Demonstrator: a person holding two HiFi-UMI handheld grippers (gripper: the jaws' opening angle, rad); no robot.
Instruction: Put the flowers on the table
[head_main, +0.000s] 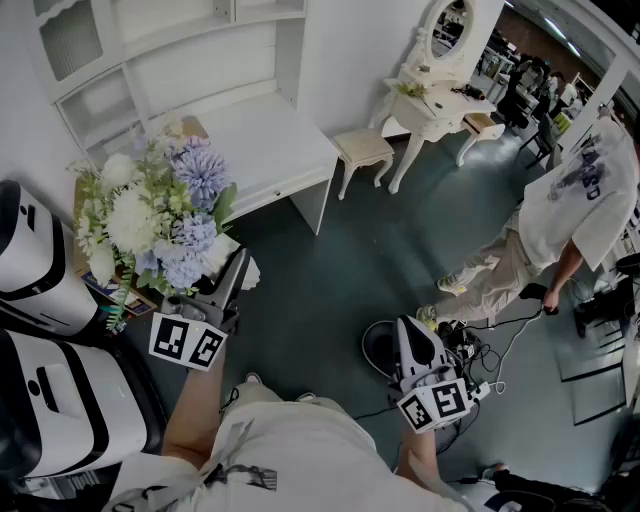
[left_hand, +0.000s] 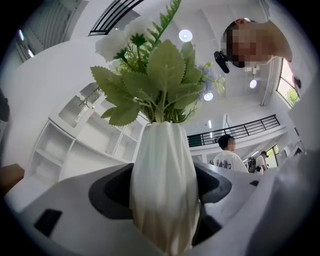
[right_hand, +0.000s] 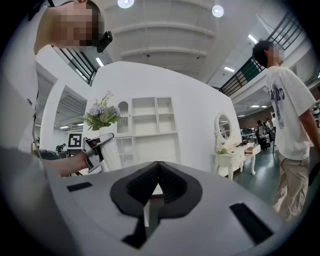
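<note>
A bouquet of blue and white flowers (head_main: 165, 210) stands in a white ribbed vase (left_hand: 162, 185). My left gripper (head_main: 232, 268) is shut on the vase, with its pads pressed against both sides of the vase's body, and holds it up above the floor at the left. In the left gripper view the leaves (left_hand: 150, 75) rise above the jaws. My right gripper (head_main: 408, 335) hangs lower right with its jaws together and nothing between them (right_hand: 157, 172). The right gripper view also shows the flowers (right_hand: 102, 115) and the left gripper (right_hand: 97, 145) off to the left.
A white desk (head_main: 270, 150) with shelves above it stands ahead by the wall. A stool (head_main: 362, 148) and a white dressing table (head_main: 440, 100) with a mirror are further right. A person (head_main: 570, 220) stands at the right. White machines (head_main: 40, 270) crowd the left; cables (head_main: 470, 350) lie on the floor.
</note>
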